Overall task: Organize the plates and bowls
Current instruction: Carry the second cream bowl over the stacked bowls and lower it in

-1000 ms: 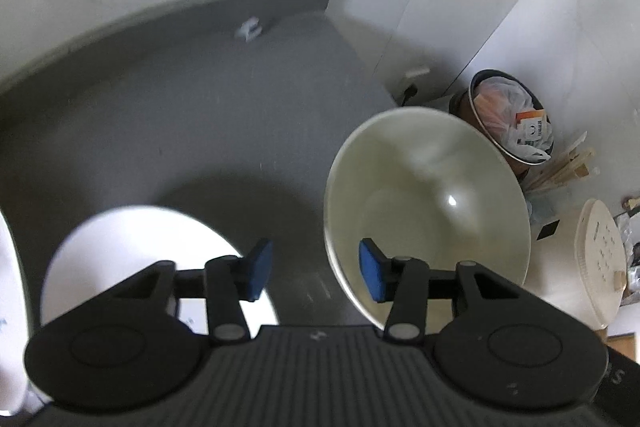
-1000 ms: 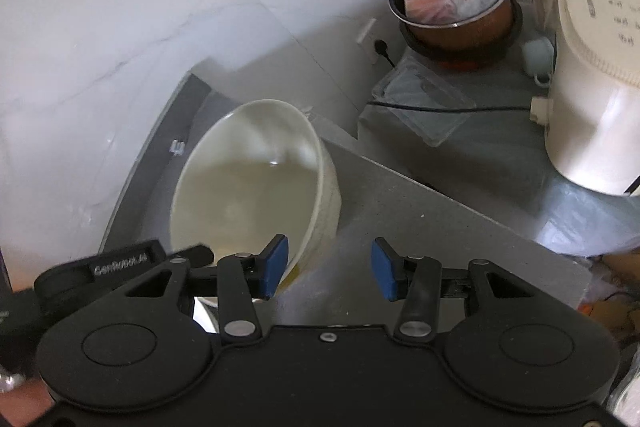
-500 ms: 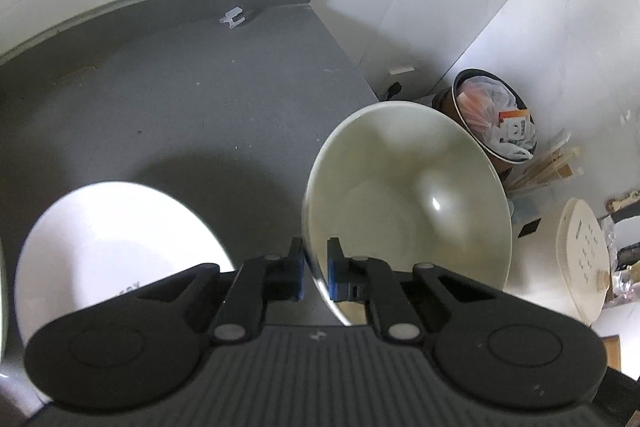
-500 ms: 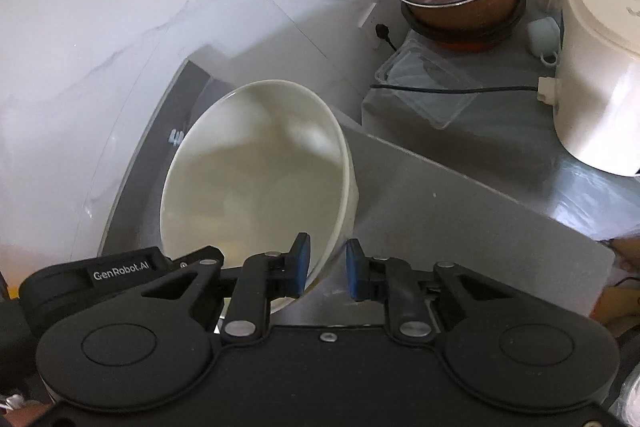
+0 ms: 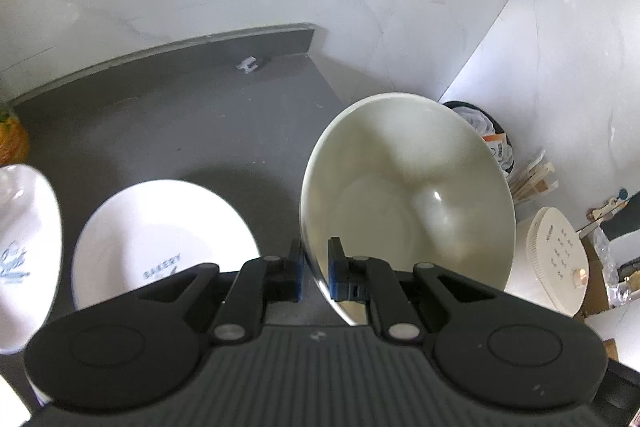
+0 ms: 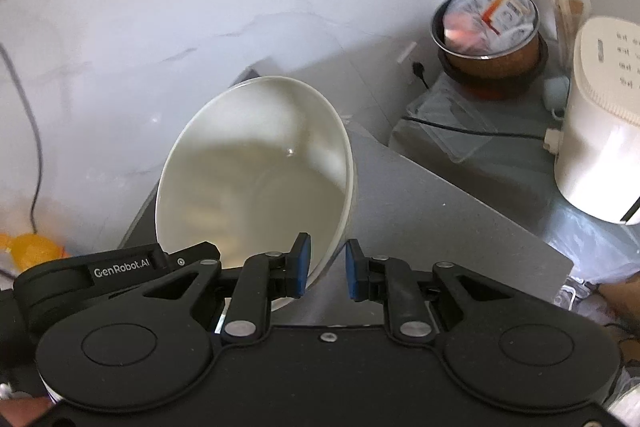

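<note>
A large cream bowl (image 5: pixel 408 195) hangs tilted above the dark grey counter (image 5: pixel 160 123), held at its rim from both sides. My left gripper (image 5: pixel 316 267) is shut on the near rim, with one blue pad inside the bowl and one outside. My right gripper (image 6: pixel 326 269) is shut on the opposite rim of the bowl (image 6: pixel 256 179). The left gripper's body (image 6: pixel 120 267) shows at lower left in the right wrist view. A white plate (image 5: pixel 160 239) printed "BAKERY" lies on the counter, left of the bowl. Another white dish (image 5: pixel 24 247) sits at the far left edge.
A white rice cooker (image 6: pixel 600 131) and a brown pot full of packets (image 6: pixel 488 31) stand on a lower surface right of the counter's edge. A black cable (image 6: pixel 472 133) runs there. An orange object (image 5: pixel 12 139) sits far left. A small white clip (image 5: pixel 248 65) lies near the marble wall.
Both grippers went from open to shut on the bowl's rim. The bowl has since come up off the counter, and both views now show more of the wall.
</note>
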The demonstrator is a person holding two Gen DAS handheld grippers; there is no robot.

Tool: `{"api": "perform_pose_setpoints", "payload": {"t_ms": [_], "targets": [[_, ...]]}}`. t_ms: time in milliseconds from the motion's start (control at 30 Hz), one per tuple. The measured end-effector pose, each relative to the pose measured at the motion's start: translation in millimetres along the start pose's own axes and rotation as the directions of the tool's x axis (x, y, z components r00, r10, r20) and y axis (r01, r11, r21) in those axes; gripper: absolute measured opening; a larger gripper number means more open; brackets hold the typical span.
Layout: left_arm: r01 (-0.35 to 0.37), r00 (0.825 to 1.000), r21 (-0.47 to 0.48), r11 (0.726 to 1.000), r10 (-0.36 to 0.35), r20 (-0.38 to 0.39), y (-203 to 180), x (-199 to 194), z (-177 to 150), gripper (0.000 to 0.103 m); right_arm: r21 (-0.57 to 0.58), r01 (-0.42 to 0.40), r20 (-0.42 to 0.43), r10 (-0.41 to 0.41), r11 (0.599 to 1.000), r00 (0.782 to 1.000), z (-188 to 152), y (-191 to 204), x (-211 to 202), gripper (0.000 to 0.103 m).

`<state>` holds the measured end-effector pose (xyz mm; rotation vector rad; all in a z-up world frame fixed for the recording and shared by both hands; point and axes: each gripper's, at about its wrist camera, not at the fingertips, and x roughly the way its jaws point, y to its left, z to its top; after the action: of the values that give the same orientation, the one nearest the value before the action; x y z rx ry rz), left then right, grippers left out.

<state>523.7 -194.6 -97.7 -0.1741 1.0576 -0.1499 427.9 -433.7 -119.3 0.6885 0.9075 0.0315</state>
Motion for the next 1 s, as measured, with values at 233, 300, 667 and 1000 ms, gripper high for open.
{"api": "perform_pose_setpoints", "payload": {"t_ms": [233,300,667,1000], "targets": [[-0.004,1.0,-0.036,0.999,0.004,0.02,7.5,-35.5,-20.0,0.011,-0.043,-0.028,0.015,0.028,0.999,0.999,-12.3,8.5,-31.1,0.018],[-0.003,1.0,-0.048,0.999,0.004,0.022,10.1,-44.4,-26.4,0.011,-0.061,-0.03,0.018,0.031,0.998,0.999,-16.2,12.2,-40.2,0.018],[-0.019,0.998,-0.064,0.998,0.023,0.051,22.1,-88.3,-56.6,0.011,-0.084,-0.051,0.023,0.053,0.995,0.998,-48.9,24.3,-74.1,0.018],[-0.036,0.998,-0.087,0.996,0.041,0.049,38.7,-123.7,-85.2,0.011,-0.176,-0.042,0.016,0.046,0.983,0.999,-76.0,49.0,-98.3,0.018]]}}
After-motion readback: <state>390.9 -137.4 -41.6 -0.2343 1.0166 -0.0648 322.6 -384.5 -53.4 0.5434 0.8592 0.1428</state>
